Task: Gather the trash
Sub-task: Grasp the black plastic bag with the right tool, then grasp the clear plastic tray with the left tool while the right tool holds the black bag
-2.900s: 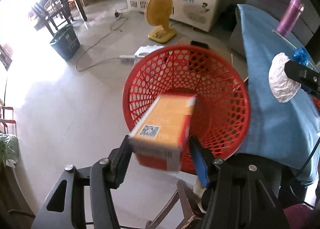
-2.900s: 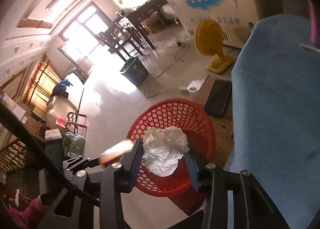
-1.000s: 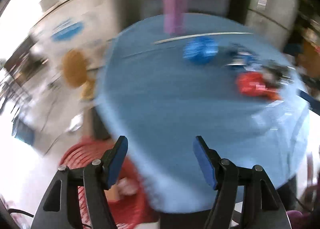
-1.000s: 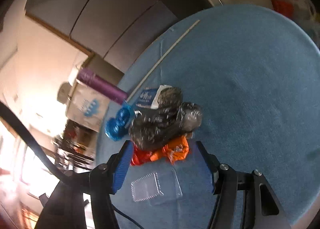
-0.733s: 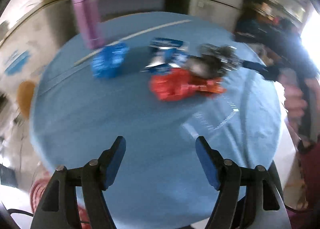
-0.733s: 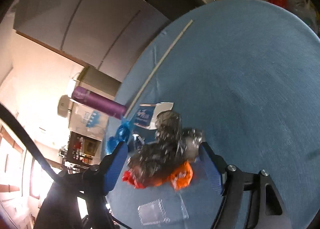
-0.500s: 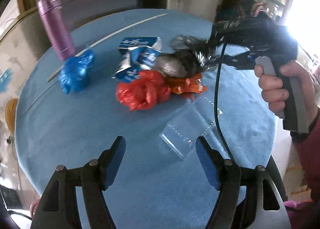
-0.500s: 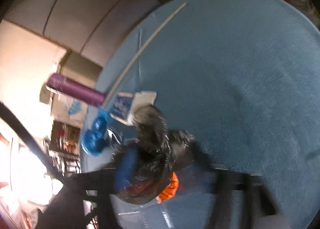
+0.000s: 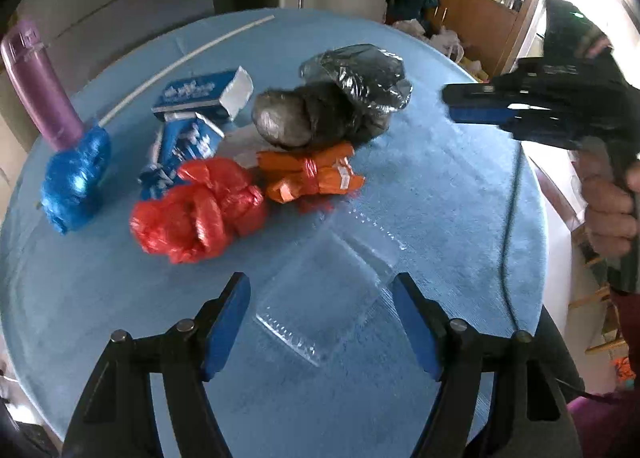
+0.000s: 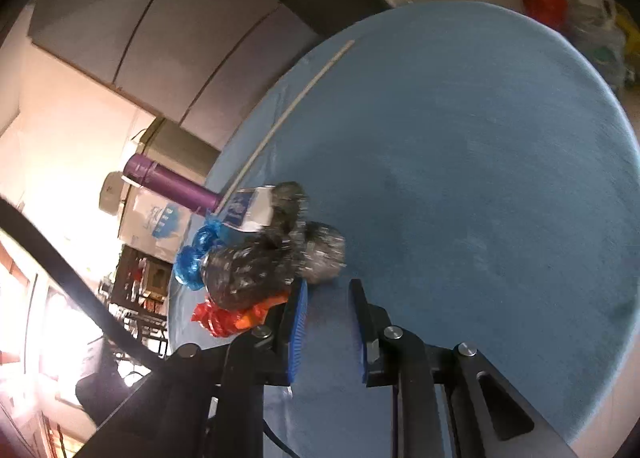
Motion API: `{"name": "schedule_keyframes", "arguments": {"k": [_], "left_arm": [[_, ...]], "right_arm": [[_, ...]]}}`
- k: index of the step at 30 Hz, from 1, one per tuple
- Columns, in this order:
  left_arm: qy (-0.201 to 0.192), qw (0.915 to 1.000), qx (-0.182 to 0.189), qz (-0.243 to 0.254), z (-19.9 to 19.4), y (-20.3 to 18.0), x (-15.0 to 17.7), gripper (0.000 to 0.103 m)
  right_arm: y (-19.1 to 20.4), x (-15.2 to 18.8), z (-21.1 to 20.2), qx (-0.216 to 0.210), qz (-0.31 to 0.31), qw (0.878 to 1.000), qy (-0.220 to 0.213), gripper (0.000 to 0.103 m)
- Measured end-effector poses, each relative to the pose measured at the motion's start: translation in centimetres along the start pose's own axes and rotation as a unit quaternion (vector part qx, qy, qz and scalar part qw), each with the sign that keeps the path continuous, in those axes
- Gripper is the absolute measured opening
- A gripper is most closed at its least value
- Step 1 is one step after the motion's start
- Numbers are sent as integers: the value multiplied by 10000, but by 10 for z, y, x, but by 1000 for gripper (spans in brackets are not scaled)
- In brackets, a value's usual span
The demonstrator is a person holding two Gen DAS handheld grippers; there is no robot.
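Blue-padded, the left gripper (image 9: 322, 322) had swung from the basket to stand half open over the clear plastic clamshell (image 9: 320, 298) on the blue worktop (image 9: 440, 185), while the right gripper (image 10: 326, 332), closing empty, had missed the black crumpled bag (image 10: 256, 270).

Four bags (image 9: 196, 209), two cartons (image 9: 202, 93).

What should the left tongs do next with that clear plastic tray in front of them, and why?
Probably ease the left tongs down and forward over the clear plastic tray, then close. The tray lies flat on the blue tablecloth between the open pads, not yet touched.
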State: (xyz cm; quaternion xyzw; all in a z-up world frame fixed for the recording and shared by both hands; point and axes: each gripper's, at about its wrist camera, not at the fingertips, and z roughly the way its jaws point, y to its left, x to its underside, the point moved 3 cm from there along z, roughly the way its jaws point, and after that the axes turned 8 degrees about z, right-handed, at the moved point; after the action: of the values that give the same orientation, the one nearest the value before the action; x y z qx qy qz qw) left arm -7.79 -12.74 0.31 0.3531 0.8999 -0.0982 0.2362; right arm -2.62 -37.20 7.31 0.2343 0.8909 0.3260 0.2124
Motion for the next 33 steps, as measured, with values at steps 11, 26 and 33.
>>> {"name": "schedule_keyframes", "arguments": {"k": [11,26,33], "left_arm": [[-401,9980,-143,-471,-27,-3,16,56],[-799,9805,-767,-1624,-108,40,48,56],[-892,9758,-798,-1830,-123,46,57,56]], "right_arm": [[18,-38,18,-675,670,9955,-28,87],[44,-16,58,337,-26,9992,234,7],[32,-18,15,165,46,9998,49,13]]}}
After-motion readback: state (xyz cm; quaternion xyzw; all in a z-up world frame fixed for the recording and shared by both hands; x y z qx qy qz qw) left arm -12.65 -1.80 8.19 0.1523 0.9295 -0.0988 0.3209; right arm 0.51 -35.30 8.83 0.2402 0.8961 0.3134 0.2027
